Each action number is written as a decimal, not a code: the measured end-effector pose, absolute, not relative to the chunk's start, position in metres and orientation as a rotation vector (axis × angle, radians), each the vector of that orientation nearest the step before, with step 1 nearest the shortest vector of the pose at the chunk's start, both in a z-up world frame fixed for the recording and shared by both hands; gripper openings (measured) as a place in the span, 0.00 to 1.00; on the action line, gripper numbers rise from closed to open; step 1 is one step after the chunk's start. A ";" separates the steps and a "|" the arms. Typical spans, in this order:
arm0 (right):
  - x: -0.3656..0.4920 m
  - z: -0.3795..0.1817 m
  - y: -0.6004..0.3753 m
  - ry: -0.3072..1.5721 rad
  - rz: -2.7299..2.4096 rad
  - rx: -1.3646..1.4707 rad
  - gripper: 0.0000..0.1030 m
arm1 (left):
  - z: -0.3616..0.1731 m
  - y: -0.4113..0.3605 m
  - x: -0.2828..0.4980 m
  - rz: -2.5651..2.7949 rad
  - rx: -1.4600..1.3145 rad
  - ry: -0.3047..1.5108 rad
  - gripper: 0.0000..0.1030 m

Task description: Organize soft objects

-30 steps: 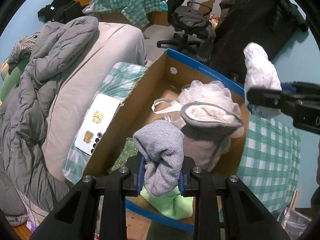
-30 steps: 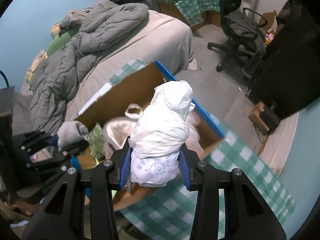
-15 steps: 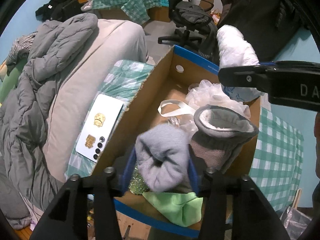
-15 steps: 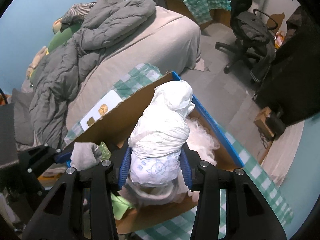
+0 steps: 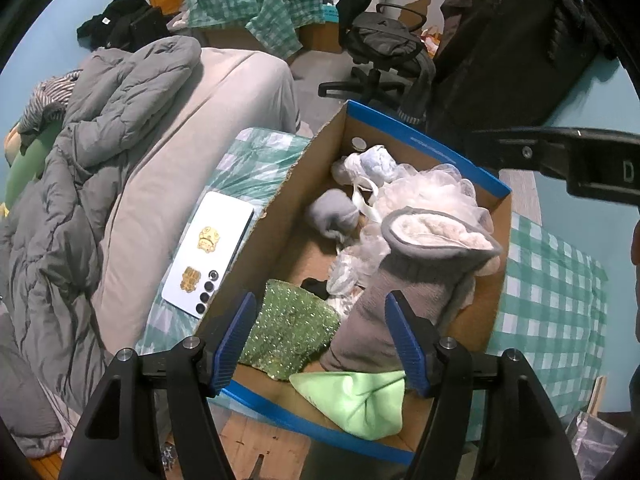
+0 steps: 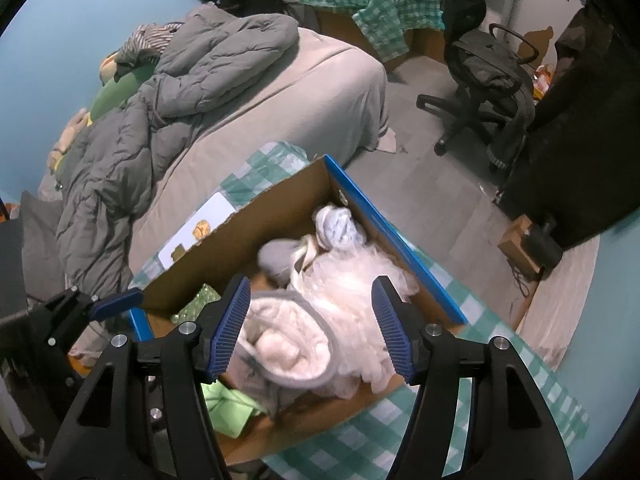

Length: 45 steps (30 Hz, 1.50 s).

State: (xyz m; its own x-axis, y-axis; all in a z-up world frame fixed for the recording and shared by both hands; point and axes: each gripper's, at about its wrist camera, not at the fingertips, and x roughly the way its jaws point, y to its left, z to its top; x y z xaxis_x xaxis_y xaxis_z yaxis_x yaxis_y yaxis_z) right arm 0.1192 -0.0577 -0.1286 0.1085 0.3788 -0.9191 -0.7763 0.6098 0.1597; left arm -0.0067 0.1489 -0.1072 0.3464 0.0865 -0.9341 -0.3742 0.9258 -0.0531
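Note:
A cardboard box with blue rims stands on a green checked cloth. In it lie a grey knit roll, a white wrapped bundle, a white mesh puff, a grey fleece-lined boot, a green sequin piece and a light green cloth. My left gripper is open and empty above the box's near end. My right gripper is open and empty above the boot and puff.
A white phone lies on the checked cloth left of the box. A bed with a grey duvet lies to the left. An office chair and a dark hanging cover stand beyond the box.
Both grippers have opened. The grey knit roll dropped from the left gripper and the white bundle from the right gripper; both now lie at the box's far end.

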 end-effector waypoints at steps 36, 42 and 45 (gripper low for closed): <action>0.082 -0.064 -0.227 1.078 0.676 -0.242 0.65 | -0.017 0.052 -0.034 0.288 -0.112 1.017 0.92; 0.082 -0.061 -0.251 1.071 0.618 -0.189 0.65 | -0.011 0.041 -0.029 0.299 -0.088 1.016 0.93; 0.082 -0.060 -0.258 1.068 0.594 -0.186 0.65 | -0.012 0.037 -0.026 0.291 -0.089 1.012 0.98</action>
